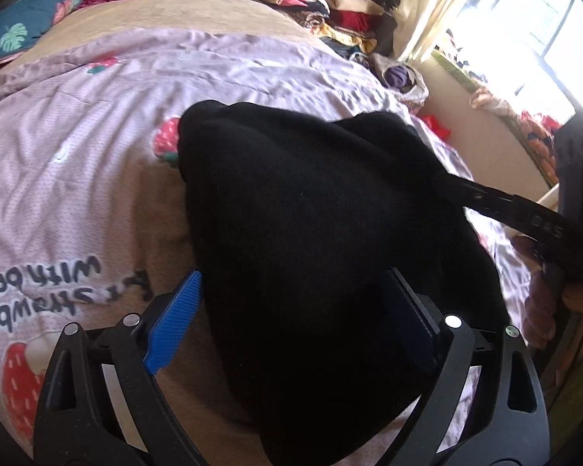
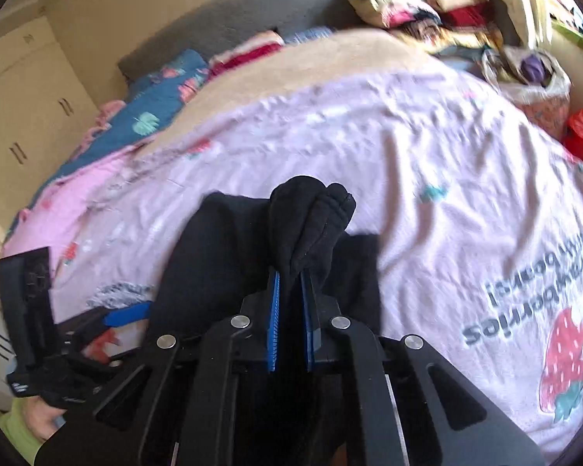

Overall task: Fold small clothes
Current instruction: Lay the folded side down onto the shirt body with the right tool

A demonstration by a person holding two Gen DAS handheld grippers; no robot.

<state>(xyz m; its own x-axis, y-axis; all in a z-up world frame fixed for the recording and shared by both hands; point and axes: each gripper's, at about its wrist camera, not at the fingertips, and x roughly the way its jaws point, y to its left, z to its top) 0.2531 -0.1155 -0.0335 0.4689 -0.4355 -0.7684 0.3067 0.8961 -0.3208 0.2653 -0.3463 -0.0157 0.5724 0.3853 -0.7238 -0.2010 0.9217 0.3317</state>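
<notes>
Holding a bunched edge of the black garment (image 2: 311,217) between my right gripper (image 2: 290,275), I have those jaws clenched on a thick gather of cloth that sticks out past the blue pads. My left gripper (image 1: 291,310) has its jaws spread wide, one on each side of the garment's near part, and I cannot see either pad pressing the cloth. The garment itself lies heaped on the bed, on the pale lilac strawberry-print cover (image 1: 97,124), with its near end running under both grippers.

My main worry is the grip: what I have pinched looks like a wad of several layers, not a single clean edge, so a pull could drag the whole garment along or fold it crooked. The cloth is dark and thick, and I can barely read seams or corners in it, so I may misjudge where the fold line should fall. With the left jaws released, nothing pins the near part down; if I carry the right side across, I judge that end may slide or bunch. The cover is already wrinkled and could ride up with the cloth.

As for the room, a tan blanket (image 1: 198,15) lies farther up the bed, with a teal leaf-print pillow (image 1: 27,19) beside it. A stack of folded clothes (image 1: 322,0) sits near a bright window (image 1: 544,31), and pale wardrobe doors (image 2: 31,108) stand along the opposite side.
</notes>
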